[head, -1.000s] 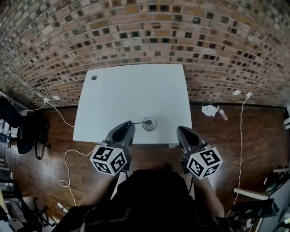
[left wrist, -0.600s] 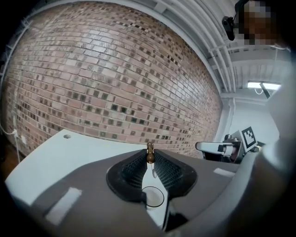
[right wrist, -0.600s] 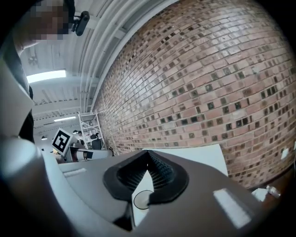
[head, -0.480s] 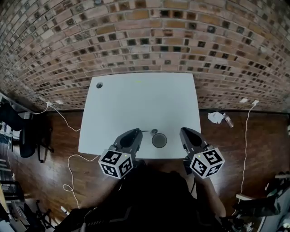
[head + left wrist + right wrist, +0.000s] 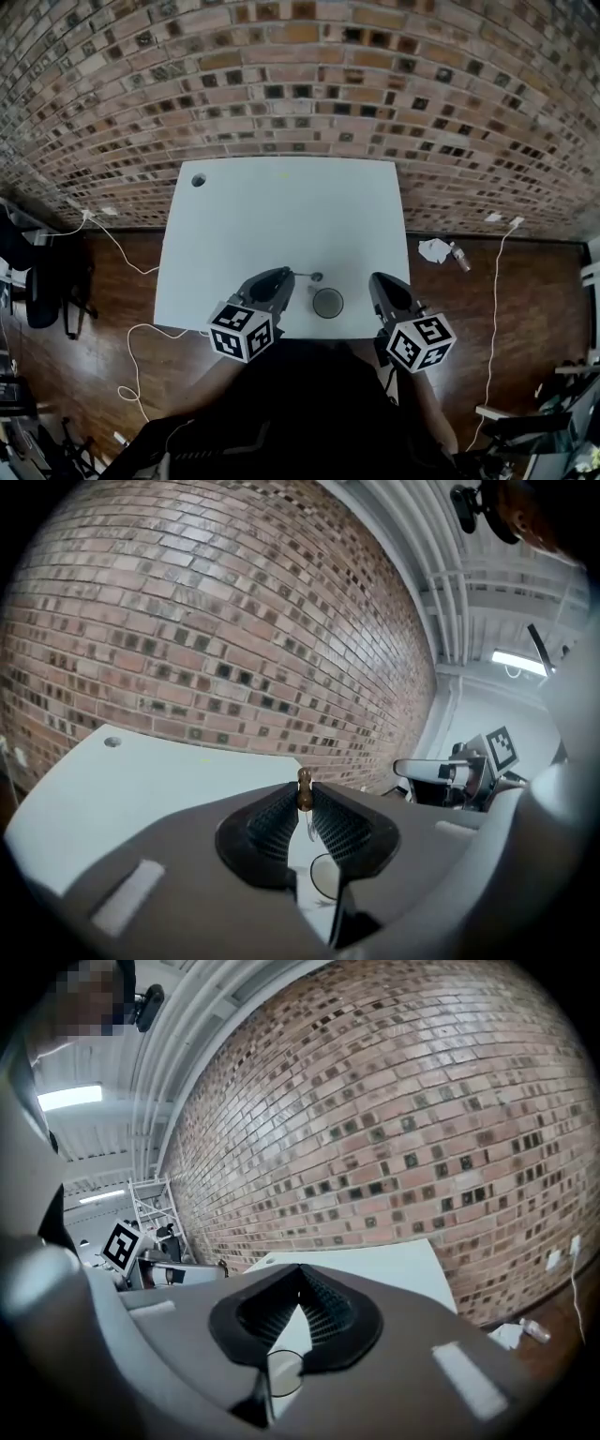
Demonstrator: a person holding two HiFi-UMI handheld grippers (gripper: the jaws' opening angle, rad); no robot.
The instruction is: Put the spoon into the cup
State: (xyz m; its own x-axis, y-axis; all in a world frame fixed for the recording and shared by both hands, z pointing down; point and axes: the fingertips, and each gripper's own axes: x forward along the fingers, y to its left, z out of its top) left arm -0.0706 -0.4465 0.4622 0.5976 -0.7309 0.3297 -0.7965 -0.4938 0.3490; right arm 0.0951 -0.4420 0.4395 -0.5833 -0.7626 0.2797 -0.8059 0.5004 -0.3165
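Your left gripper (image 5: 281,277) is clamped on the spoon (image 5: 307,276) handle. The spoon points right, its bowl just behind the cup (image 5: 327,303). Your right gripper (image 5: 379,281) is closed and empty, beside the cup.

Smooth, matt white bench (image 5: 281,216). Clear, glossy glass cup (image 5: 327,303). Thin shiny metal spoon (image 5: 309,276) with a brown, polished handle end. The left gripper (image 5: 279,279) and right gripper (image 5: 379,283) have matt grey plastic shells, and their jaws are lined with black ribbed pads. Dark, glossy wood floor (image 5: 487,281). Rough brick far wall (image 5: 300,75).
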